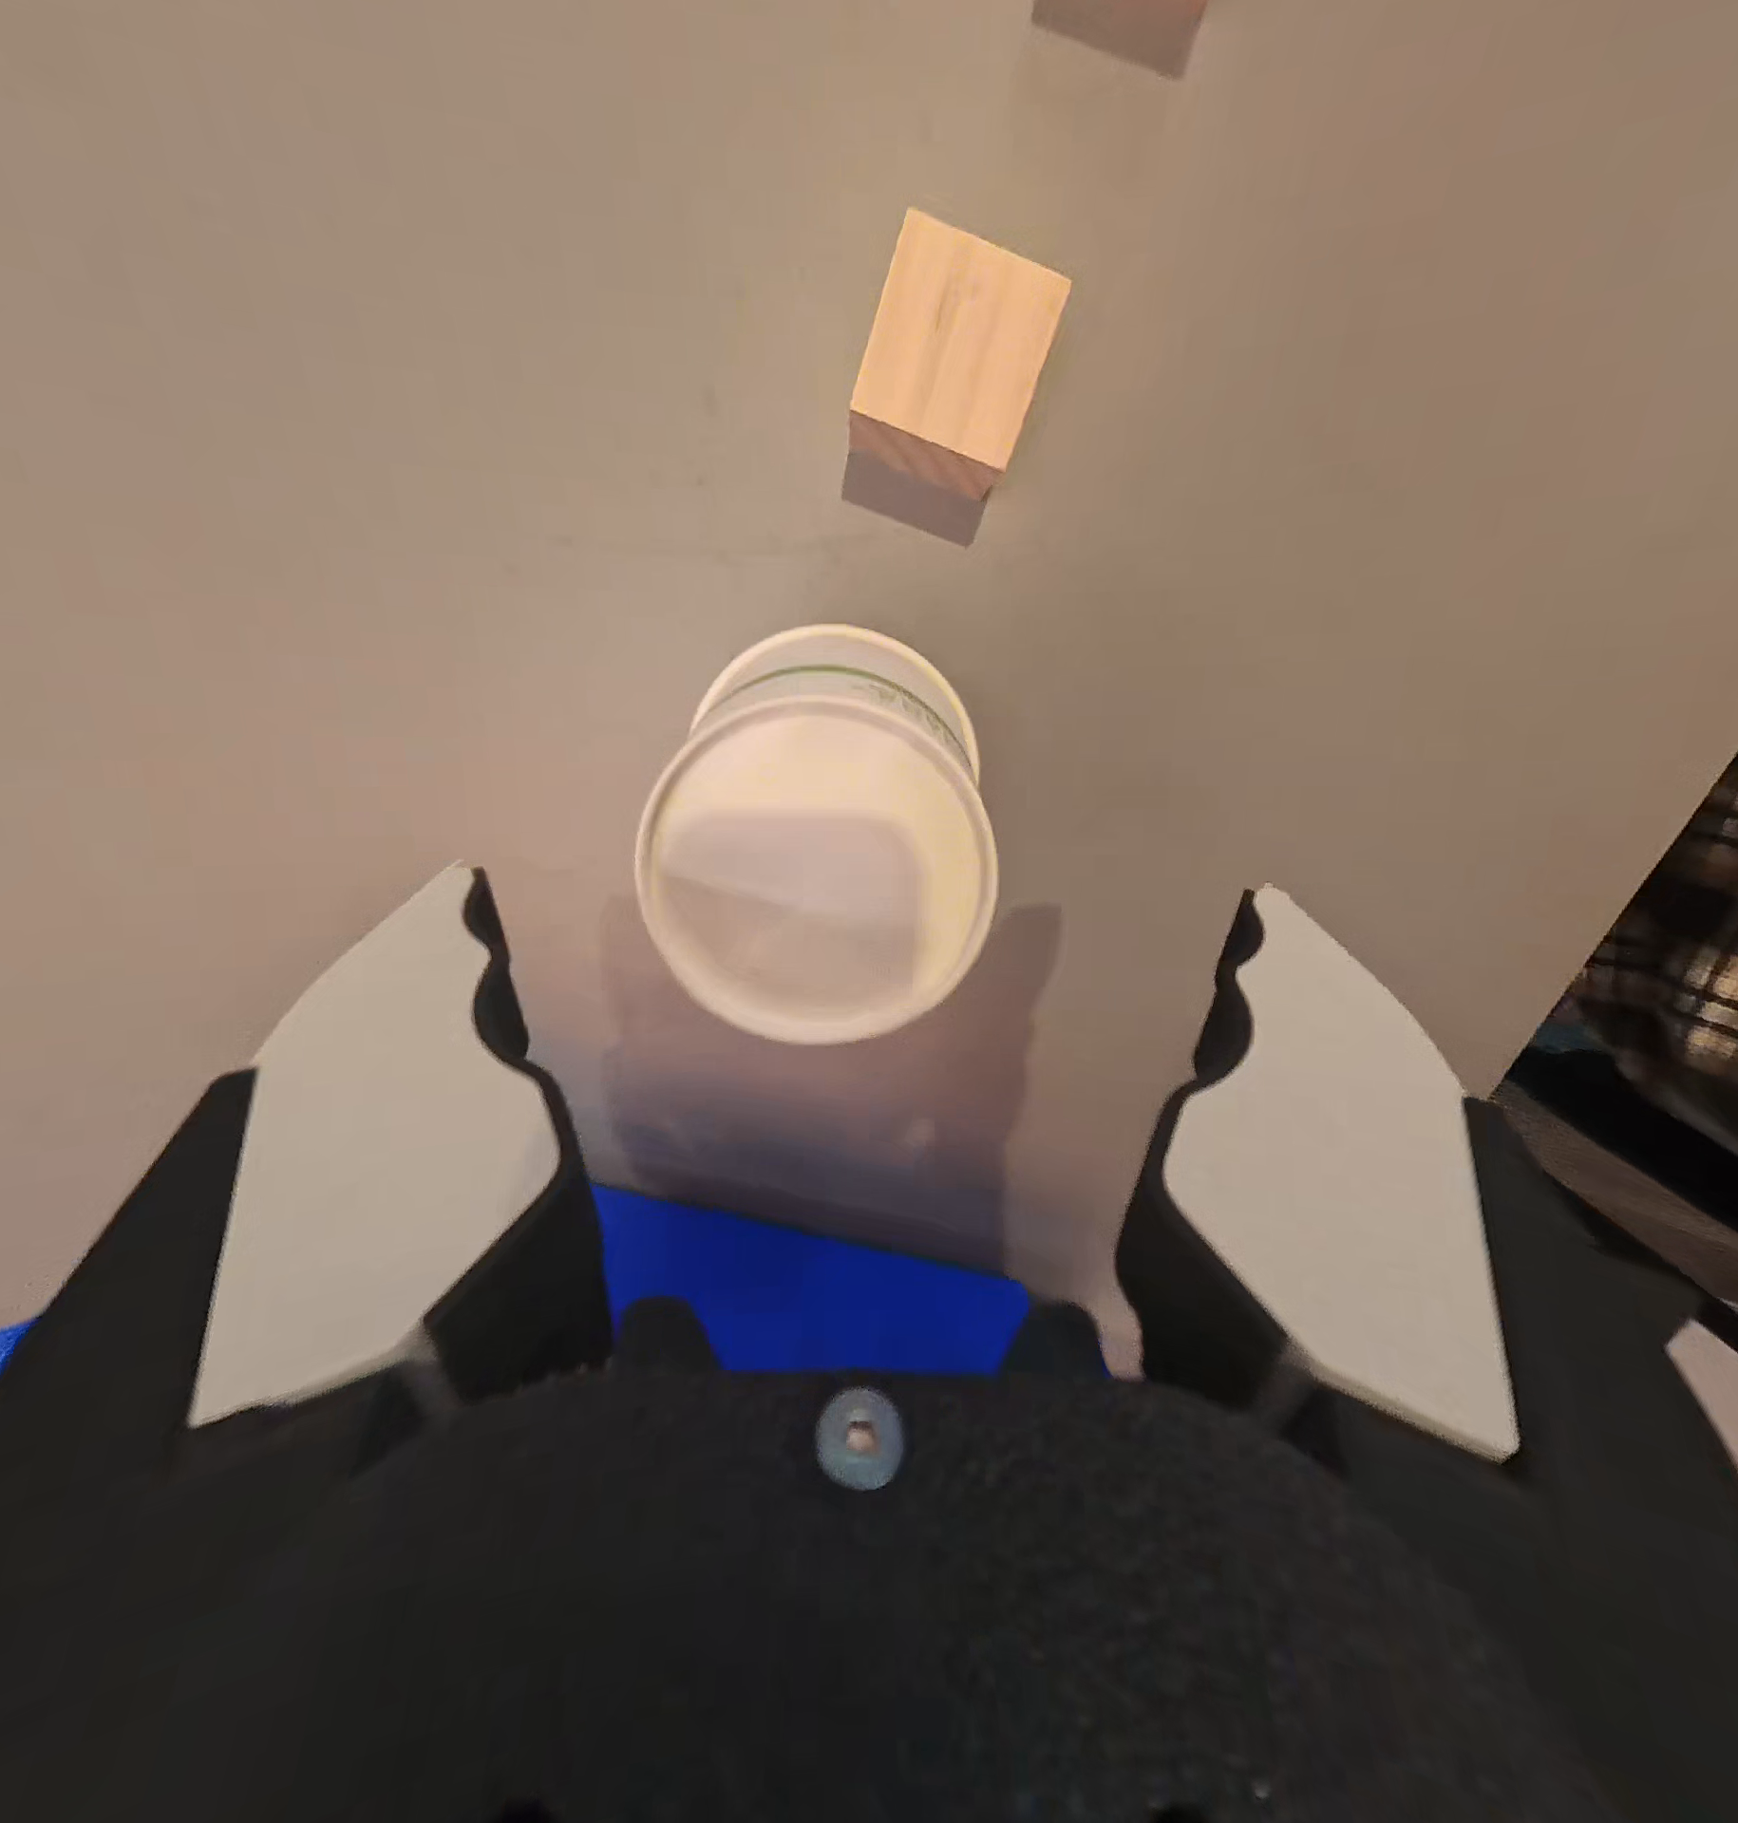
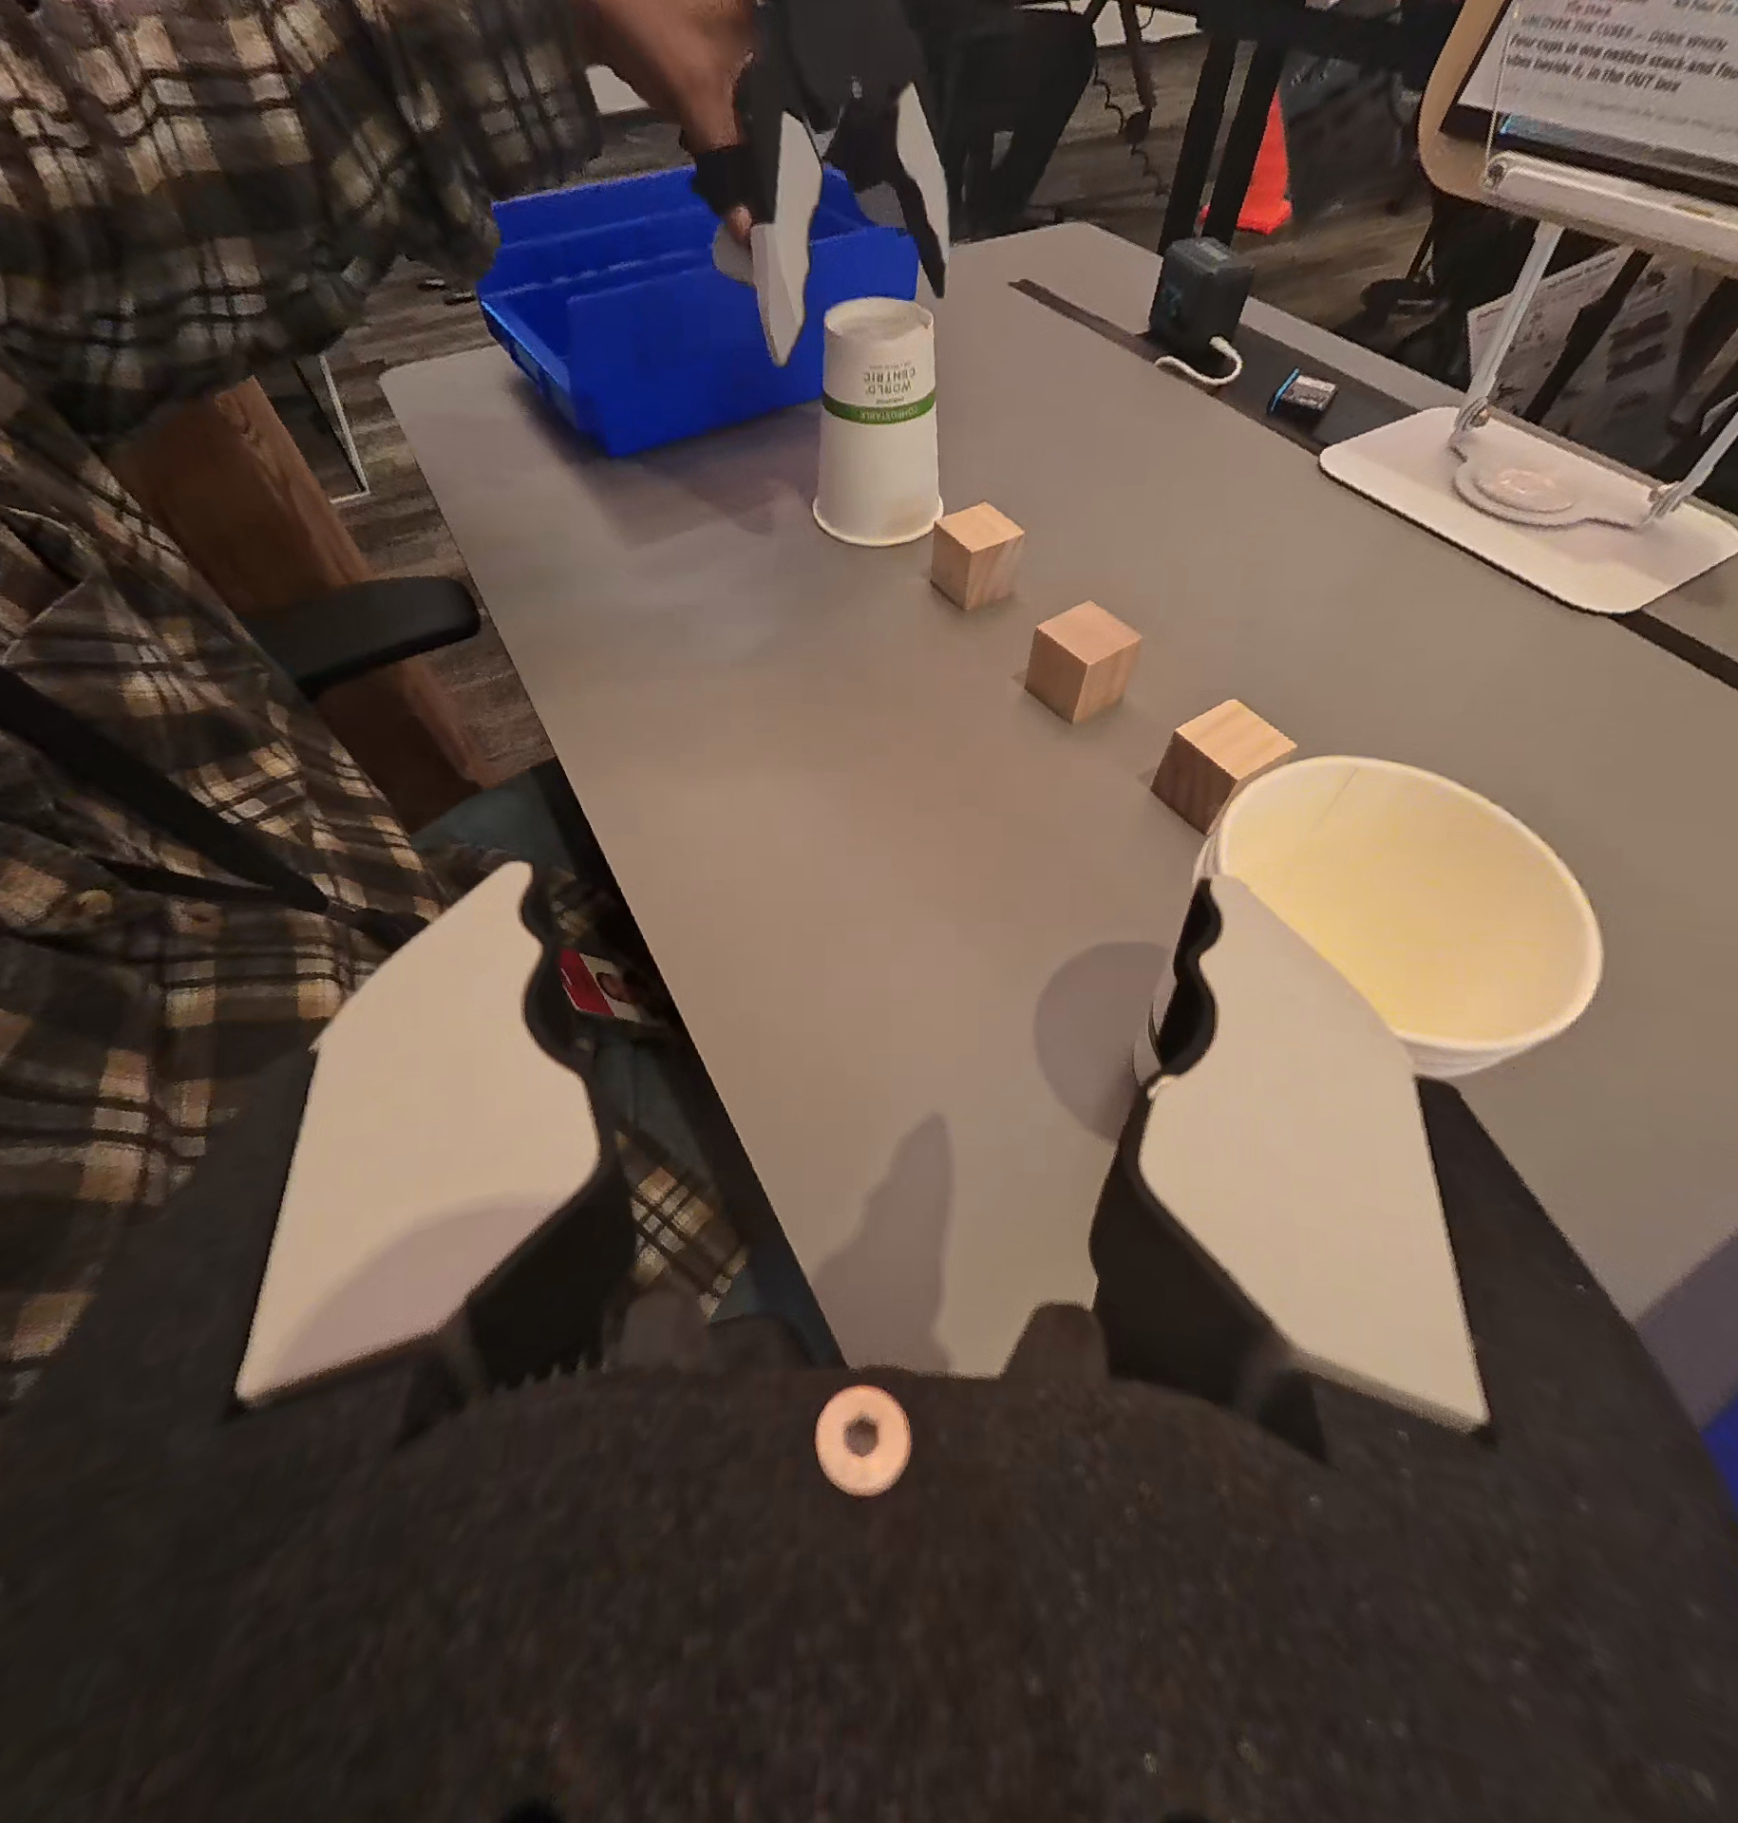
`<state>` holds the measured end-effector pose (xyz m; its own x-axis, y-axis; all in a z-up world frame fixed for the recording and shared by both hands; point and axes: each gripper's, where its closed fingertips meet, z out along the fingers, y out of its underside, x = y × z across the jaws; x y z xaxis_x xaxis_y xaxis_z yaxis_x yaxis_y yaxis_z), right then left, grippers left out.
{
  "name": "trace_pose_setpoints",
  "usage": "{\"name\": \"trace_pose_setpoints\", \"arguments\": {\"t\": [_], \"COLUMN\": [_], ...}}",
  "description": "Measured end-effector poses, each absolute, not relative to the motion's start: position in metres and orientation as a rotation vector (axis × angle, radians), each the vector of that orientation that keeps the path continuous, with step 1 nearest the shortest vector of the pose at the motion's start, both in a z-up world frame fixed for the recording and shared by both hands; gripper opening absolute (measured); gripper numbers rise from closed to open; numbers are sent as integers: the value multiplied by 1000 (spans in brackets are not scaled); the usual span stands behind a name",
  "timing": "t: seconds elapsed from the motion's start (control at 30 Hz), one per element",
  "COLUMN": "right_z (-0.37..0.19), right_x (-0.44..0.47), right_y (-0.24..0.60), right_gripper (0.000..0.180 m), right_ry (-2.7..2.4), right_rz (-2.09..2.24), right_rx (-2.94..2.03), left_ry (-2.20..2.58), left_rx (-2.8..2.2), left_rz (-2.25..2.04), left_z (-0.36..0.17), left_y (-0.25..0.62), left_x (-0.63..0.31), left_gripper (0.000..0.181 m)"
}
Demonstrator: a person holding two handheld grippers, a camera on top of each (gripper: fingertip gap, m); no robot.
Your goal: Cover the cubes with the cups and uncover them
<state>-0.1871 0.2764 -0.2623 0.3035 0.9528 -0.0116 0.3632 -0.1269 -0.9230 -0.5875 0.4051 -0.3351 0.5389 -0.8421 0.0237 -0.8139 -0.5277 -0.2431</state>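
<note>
The grey table (image 2: 944,888) fills most of what I see, running long and narrow away from my right wrist camera. Along its left edge sits a person in a plaid shirt (image 2: 155,493). At the far end rests a blue bin (image 2: 648,355) with dividers inside, and off to the right on the neighbouring surface stands a white stand (image 2: 1536,523) with a flat base.

My right gripper (image 2: 865,908) is spread wide and holds nothing; its right finger lies in front of an upright stack of paper cups (image 2: 1418,917), mouth up, near the table's close end. I cannot tell whether the finger touches the stack.

My left gripper (image 1: 860,883) (image 2: 860,316) is likewise released, fingers apart, hanging just above an upside-down cup (image 1: 816,838) (image 2: 877,434) that stands rim-down on the table in front of the blue bin. From the left wrist camera I look straight down on that cup's base; what lies beneath it is hidden.

Three wooden cubes stand bare in a line between the inverted cup and the cup stack: the first cube (image 2: 977,554) (image 1: 954,365) just beside the inverted cup, the middle cube (image 2: 1082,659) apart from it, and the last cube (image 2: 1215,762) close against the cup stack's rim.
</note>
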Motion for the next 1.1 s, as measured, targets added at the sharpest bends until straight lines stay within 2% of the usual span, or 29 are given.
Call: {"name": "trace_pose_setpoints", "arguments": {"t": [0.17,0.2,0.27,0.4,0.73,0.9,1.1], "right_z": [-266,-266,-266,-264,-259,-252,-237], "right_x": [-186,-186,-187,-187,-189,-190,-202], "right_y": [276,276,278,280,283,286,297], "right_gripper": [115,115,114,112,112,111,109], "right_ry": [-1220,-1220,-1215,-1199,-1172,-1135,-1031], "right_rz": [805,803,803,810,831,833,864], "right_rx": [-1673,-1670,-1665,-1659,-1645,-1630,-1583], "left_ry": [1401,1402,1402,1331,1055,876,585], "left_rx": [-2657,-2672,-2686,-2682,-2498,-2324,-1932], "left_rz": [-189,-205,-244,-273,-542,-710,-1119], "left_z": [-360,-364,-366,-358,-290,-245,-178], "left_y": [407,406,404,407,409,409,404], "left_x": [-588,-588,-587,-592,-599,-600,-570], "left_gripper": [124,117,88,88,87,87,87]}}
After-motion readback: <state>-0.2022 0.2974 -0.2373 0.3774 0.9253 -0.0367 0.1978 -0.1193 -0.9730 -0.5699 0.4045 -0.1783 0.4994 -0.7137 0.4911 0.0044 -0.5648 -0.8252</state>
